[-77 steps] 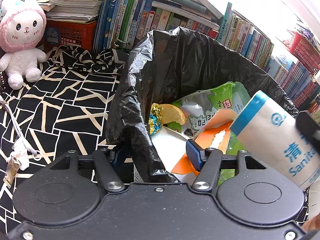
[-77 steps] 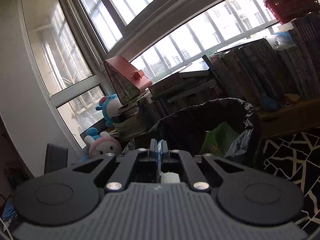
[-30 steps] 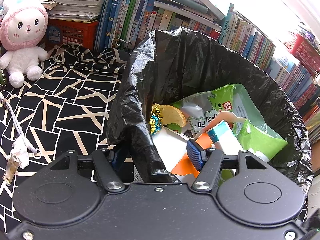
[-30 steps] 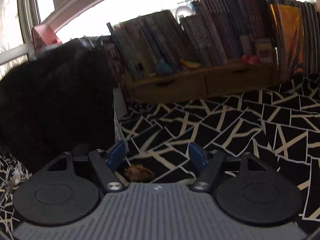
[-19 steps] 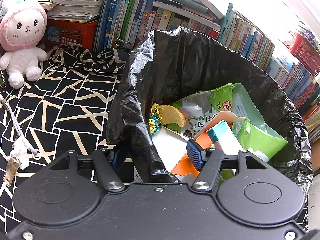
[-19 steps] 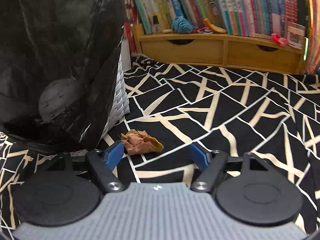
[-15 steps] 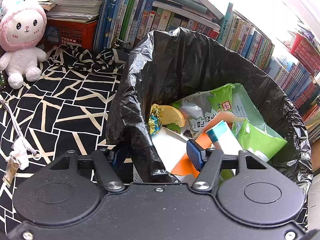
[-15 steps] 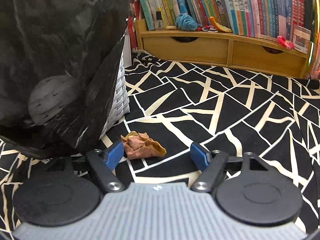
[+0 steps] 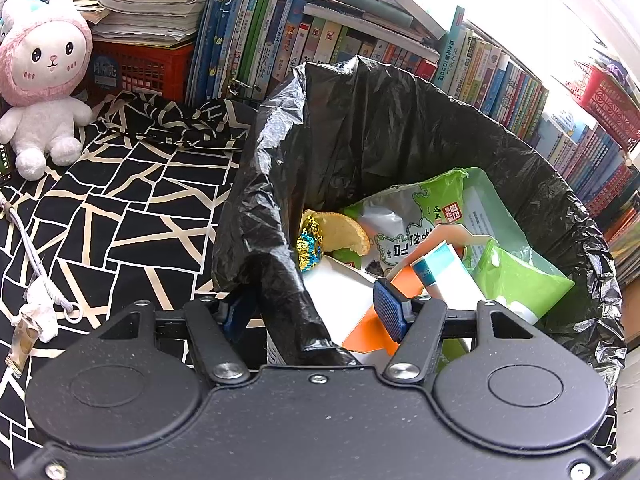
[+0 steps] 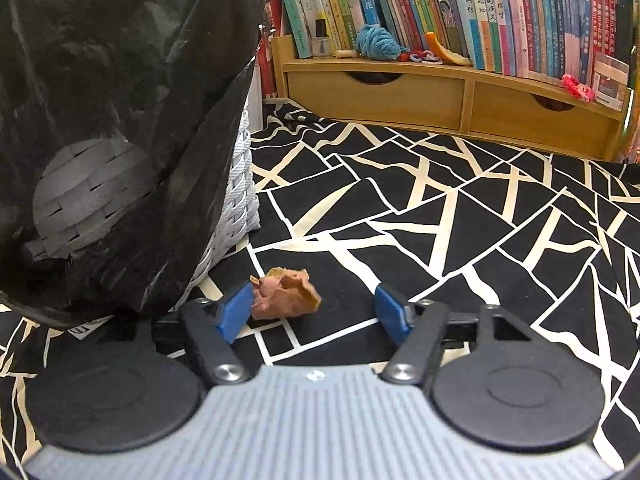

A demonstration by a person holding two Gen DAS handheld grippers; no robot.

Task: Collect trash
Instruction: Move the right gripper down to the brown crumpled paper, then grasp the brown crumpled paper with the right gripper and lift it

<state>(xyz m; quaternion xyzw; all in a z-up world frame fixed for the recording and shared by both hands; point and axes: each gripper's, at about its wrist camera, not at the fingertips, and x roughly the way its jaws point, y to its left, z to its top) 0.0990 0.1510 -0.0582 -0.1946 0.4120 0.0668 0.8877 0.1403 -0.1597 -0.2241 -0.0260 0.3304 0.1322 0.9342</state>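
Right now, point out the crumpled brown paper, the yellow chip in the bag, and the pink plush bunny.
crumpled brown paper (image 10: 285,295), right wrist view, middle of the wad.
yellow chip (image 9: 344,234), left wrist view, its flat face.
pink plush bunny (image 9: 46,60), left wrist view, its face.

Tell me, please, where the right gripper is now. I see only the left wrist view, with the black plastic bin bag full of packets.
Observer: The right gripper is low over the black-and-cream patterned cloth, beside the bin's white woven basket.
Operator: Is any trash near it?
Observer: Yes. A crumpled brown paper wad lies on the cloth between its blue pads, close against the left pad.
Operator: Is it gripped already?
Observer: Not yet. The jaws have just been closing, but the right pad stands clear of the wad.
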